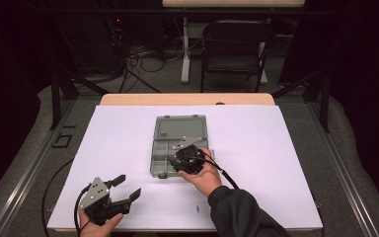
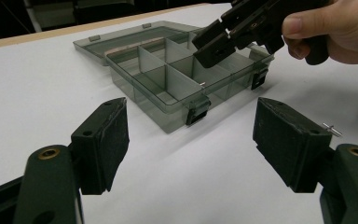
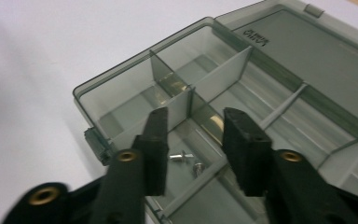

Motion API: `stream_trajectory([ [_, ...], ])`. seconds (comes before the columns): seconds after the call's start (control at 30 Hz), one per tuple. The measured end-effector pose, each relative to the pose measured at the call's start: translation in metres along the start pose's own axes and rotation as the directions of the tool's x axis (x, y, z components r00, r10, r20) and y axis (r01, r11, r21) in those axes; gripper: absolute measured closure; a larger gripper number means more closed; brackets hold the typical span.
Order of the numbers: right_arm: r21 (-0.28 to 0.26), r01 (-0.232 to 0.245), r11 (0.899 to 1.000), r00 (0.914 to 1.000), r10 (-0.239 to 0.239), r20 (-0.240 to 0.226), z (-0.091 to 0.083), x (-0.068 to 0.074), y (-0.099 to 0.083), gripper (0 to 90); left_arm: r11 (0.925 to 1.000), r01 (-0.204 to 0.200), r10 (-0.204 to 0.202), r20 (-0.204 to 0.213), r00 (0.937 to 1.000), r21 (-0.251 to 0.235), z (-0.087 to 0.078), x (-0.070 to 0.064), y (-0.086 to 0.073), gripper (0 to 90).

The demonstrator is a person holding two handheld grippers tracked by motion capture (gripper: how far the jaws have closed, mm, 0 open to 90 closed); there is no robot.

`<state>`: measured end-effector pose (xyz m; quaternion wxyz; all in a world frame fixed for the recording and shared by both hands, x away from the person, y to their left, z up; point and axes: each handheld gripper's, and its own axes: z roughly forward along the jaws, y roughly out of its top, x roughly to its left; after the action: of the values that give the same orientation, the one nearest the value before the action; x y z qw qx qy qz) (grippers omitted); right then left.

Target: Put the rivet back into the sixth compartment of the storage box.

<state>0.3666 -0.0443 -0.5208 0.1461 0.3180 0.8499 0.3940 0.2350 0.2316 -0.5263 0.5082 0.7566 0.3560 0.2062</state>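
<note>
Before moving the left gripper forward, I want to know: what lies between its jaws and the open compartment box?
In the left gripper view, only bare white table lies between the left gripper and the compartment box.

Smoky grey organizer box (image 1: 178,136), white table cover (image 1: 113,143)

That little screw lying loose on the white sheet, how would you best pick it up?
Grip the screw across its thin shank, coming straight down from above. It lies flat on the sheet, so only a top approach lets open jaws straddle it; the left gripper is nearest.
</note>
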Motion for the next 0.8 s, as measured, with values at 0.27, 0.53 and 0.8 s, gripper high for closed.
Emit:
stream_trajectory([
  [0.27,-0.033,0.016,0.999,0.9995,-0.015,0.03,-0.011,-0.002,0.002,40.3,1.0,0.001,-0.001,-0.001,1.0,0.0,0.0,0.0,0.0,27.1],
  [0.53,-0.061,0.025,0.998,0.9995,-0.024,0.023,-0.029,0.0,0.004,32.5,1.0,0.002,-0.002,-0.002,1.0,0.0,0.0,0.0,0.0,27.1],
  [0.8,-0.104,0.026,0.994,0.9993,-0.023,0.028,-0.047,0.0,0.0,30.4,1.0,0.0,0.0,-0.004,1.0,-0.003,0.0,-0.001,0.0,27.1],
])
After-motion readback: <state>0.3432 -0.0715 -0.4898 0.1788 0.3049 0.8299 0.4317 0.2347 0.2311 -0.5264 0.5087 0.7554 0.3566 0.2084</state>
